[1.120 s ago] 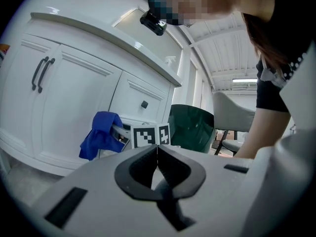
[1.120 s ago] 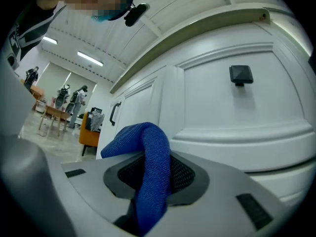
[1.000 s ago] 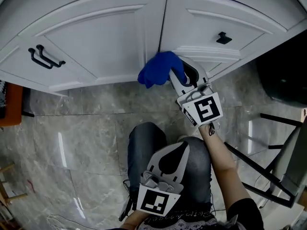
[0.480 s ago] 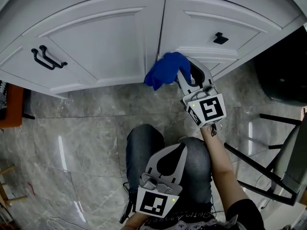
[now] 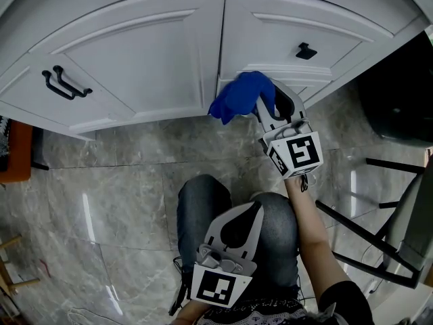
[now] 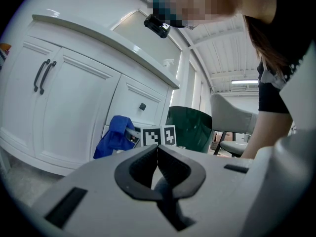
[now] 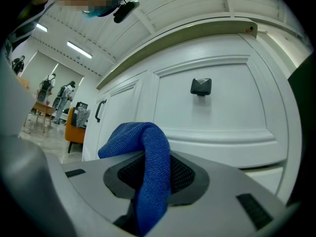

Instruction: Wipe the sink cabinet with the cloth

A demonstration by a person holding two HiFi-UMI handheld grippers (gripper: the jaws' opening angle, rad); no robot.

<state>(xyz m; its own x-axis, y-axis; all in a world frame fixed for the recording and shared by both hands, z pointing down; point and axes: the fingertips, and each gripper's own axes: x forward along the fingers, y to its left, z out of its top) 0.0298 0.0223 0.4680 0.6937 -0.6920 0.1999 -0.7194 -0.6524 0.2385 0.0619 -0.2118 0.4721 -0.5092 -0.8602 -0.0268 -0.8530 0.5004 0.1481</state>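
Glossy grey marbled floor [image 5: 122,181], streaked with reflected light. Along its far side, standing on the tiles, a white cabinet [image 5: 149,53], plinth flush to the floor. At the left edge, an orange seat [image 5: 12,147] and, nearer, pale wooden legs [image 5: 13,269]. To the right, black chair legs [image 5: 379,249] and a green chair [image 6: 190,127]. In the middle, low over the tiles, a person's knees [image 5: 203,208] in jeans.

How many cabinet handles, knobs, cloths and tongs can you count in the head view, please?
2 black bar handles
1 black square knob
1 blue cloth
2 tongs: left tongs, right tongs
Total: 6
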